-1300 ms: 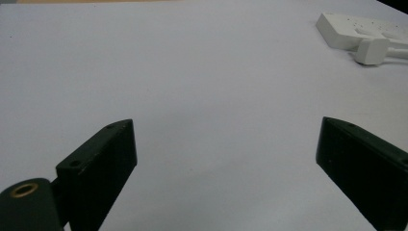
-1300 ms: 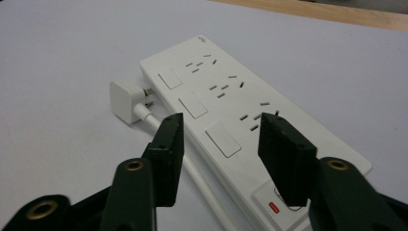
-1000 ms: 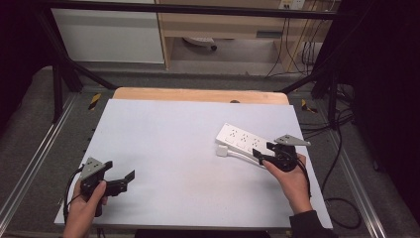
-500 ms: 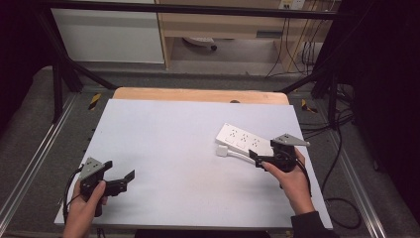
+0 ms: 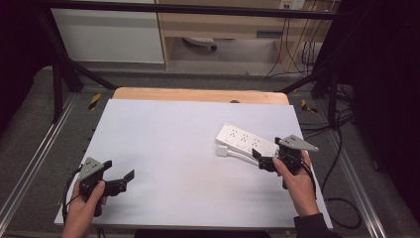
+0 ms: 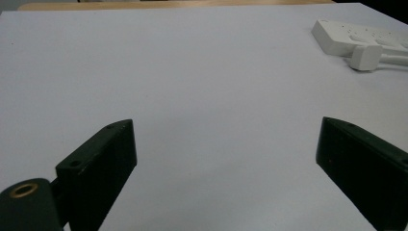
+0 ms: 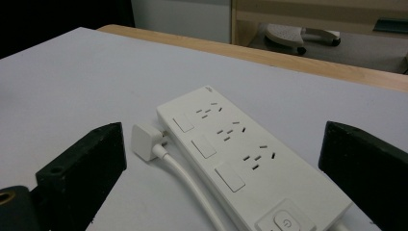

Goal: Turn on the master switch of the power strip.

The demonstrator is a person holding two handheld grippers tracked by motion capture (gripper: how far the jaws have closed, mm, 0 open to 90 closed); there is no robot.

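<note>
The strip (image 7: pixel 240 159) is framed by the wide-open, empty right gripper (image 7: pixel 216 163); closing on its plug (image 7: pixel 144 140) seems next, while the left gripper (image 6: pixel 226 168) is held agape, empty

We see the power strip (image 5: pixel 246 142) lying on the table (image 5: pixel 173 134) right of centre, its plug (image 5: pixel 224 150) just beside its lower-left edge. The right gripper (image 5: pixel 262 161) sits immediately below-right of the strip; the left gripper (image 5: pixel 121 181) sits at lower left, well apart from both
</note>
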